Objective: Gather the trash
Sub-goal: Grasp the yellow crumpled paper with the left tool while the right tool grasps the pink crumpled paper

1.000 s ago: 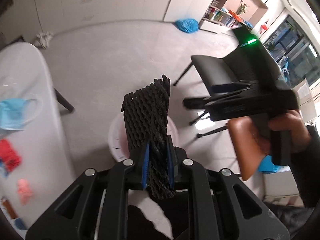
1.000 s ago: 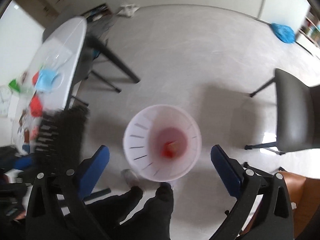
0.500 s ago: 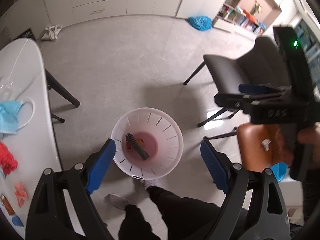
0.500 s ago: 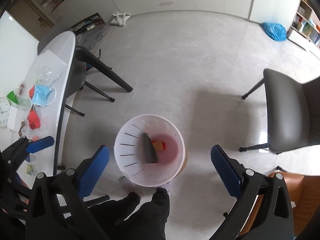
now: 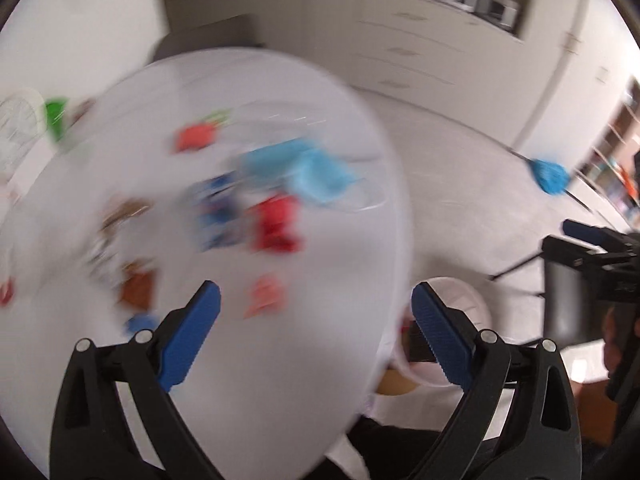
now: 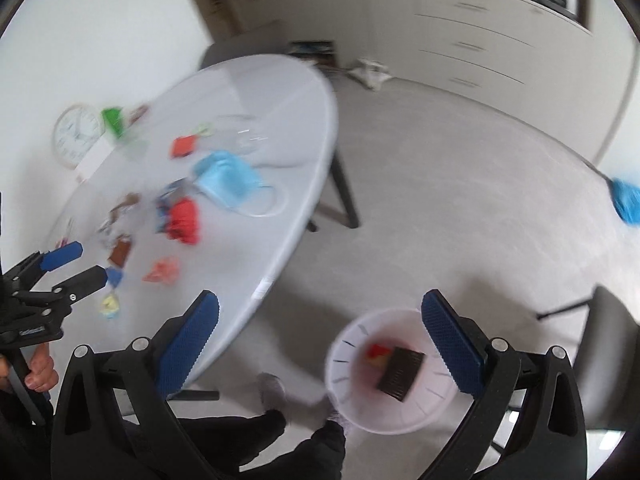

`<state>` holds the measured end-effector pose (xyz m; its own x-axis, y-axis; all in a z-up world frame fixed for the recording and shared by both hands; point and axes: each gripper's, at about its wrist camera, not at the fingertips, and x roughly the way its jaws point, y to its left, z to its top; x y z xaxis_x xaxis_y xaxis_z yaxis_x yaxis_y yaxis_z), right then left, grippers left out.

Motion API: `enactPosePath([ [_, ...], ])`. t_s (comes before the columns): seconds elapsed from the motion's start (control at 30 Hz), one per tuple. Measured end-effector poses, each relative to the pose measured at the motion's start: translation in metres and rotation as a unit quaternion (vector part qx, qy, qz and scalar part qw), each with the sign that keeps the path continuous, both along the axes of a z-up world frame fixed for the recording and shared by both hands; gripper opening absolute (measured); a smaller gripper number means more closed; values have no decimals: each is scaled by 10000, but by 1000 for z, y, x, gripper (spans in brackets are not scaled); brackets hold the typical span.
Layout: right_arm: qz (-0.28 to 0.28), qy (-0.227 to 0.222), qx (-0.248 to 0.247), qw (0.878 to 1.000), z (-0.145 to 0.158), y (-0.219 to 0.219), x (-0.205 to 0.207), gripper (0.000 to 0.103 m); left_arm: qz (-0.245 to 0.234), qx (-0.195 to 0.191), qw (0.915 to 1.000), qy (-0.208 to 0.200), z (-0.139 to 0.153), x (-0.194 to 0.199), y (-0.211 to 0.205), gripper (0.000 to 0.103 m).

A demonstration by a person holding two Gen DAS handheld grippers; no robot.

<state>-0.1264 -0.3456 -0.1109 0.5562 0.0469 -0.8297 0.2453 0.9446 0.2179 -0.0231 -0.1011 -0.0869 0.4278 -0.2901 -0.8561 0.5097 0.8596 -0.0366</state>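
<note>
We hold our left gripper [image 5: 316, 308] over the white oval table [image 6: 280, 128], its two blue-padded jaws spread wide with nothing between them; our right gripper [image 6: 320, 320] hangs off the table's near edge, jaws equally spread and empty, one pad over the tabletop and one over the white bin [image 6: 400, 420] on the floor just beside the table; inside that one bin we count two pieces, a black ridged mesh piece [image 6: 402, 372] and a small red scrap [image 6: 376, 350] touching it; on the table we count one blue face mask [image 6: 226, 178] near the middle, two red crumpled pieces, one [image 6: 184, 218] just on the near side of the mask and one [image 6: 182, 146] on its far side, one pink scrap [image 6: 162, 272] nearer the edge, one brown wrapper [image 6: 120, 252], one yellowish scrap [image 6: 110, 304] and one green item [image 6: 112, 120] at the far end beside a round white clock [image 6: 76, 136]; motion blur leaves the smaller bits between them uncountable; on the floor well apart from the table lies one blue broom head [image 6: 626, 200]; one grey chair [image 6: 612, 344] stands on the bin's far side from the table.
</note>
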Motion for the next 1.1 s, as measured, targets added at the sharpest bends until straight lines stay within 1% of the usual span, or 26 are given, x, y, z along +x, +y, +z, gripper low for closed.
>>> enactPosePath([
  [0.1,325,14,108,9994,-5,32,26,101,476,110,9987,154,-16,14,46,92],
  [0.17,514,53,182,9985,-8,55,42,101,733,64,9968,328,-29,21,70,92],
  [0.23,666,102,205,9975,-11,74,53,101,921,19,9946,477,-42,28,89,92],
  [0.3,803,193,170,9964,-16,95,66,101,1030,59,9927,621,-58,35,101,91],
  [0.33,847,234,162,9960,-18,102,70,101,1048,110,9922,673,-64,37,105,88],
  [0.43,935,330,193,9949,-24,120,84,101,992,421,9915,734,-81,41,113,87],
  [0.5,956,371,157,9946,-27,131,91,101,866,472,9918,813,-91,43,117,87],
  [0.57,933,416,53,9947,-29,140,96,101,716,528,9916,939,-101,44,120,84],
  [0.63,911,473,-35,9947,-32,145,101,101,617,530,9908,1081,-109,44,124,70],
  [0.7,893,564,-56,9944,-37,151,105,101,628,479,9886,1281,-120,48,130,62],
  [0.73,894,607,-46,9941,-39,152,107,101,673,440,9880,1322,-125,51,133,56],
  [0.77,913,680,-45,9935,-43,156,111,101,695,397,9875,1356,-128,53,135,53],
  [0.8,941,732,-55,9929,-46,159,113,101,714,358,9868,1410,-131,55,137,46],
  [0.87,1027,853,-99,9910,-51,165,118,101,687,292,9881,1347,-131,55,138,40],
  [0.93,1102,933,-132,9894,-56,172,122,101,636,286,9888,1318,-131,54,137,28],
  [1.1,1147,1120,-78,9870,-71,186,136,99,665,127,9890,1317,-129,52,142,22],
])
